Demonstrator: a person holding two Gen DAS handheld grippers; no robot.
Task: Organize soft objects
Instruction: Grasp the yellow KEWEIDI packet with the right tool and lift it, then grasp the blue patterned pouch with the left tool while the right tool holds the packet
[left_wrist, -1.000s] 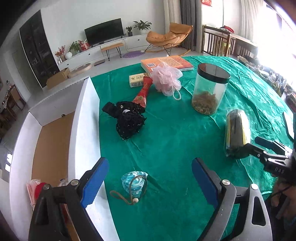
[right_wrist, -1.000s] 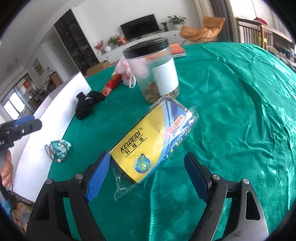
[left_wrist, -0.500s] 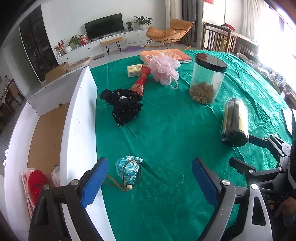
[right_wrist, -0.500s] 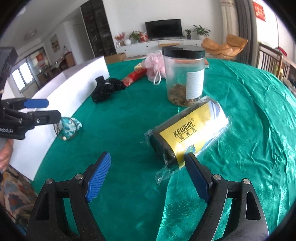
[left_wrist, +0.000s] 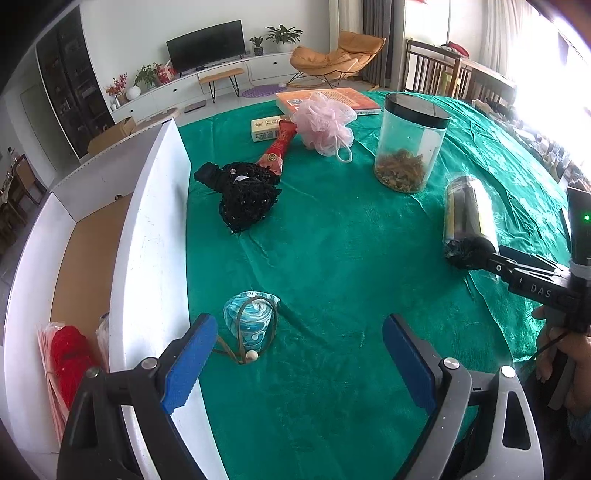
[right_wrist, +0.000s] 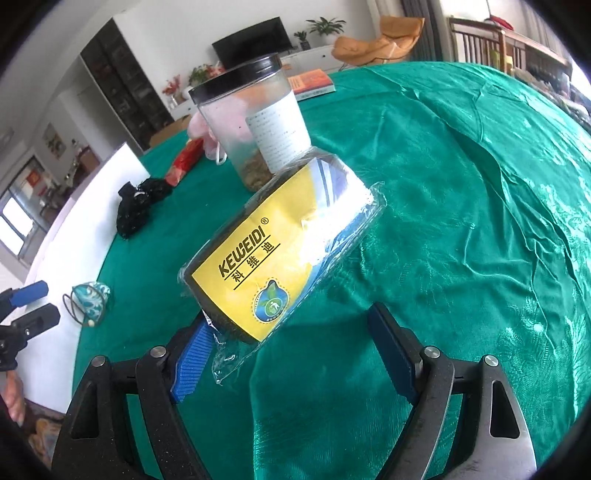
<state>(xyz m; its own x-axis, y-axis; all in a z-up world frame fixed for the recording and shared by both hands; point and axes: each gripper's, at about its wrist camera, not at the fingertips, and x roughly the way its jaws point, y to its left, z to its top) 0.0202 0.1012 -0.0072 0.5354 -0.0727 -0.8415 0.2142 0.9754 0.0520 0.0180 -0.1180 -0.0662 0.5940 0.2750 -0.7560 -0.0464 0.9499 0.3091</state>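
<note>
Your right gripper (right_wrist: 291, 354) pointed steeply down, jaws spread and unclenched around the near end of the KEWEIDI sponge pack (right_wrist: 273, 258) on the green tablecloth (right_wrist: 461, 221); your left gripper (left_wrist: 295, 365) hovered likewise wide, empty, beside the teal pouch (left_wrist: 251, 321).

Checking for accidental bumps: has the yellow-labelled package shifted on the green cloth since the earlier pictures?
No. In the left wrist view the package lies the same way, beside and nearer than the jar, as before.
</note>
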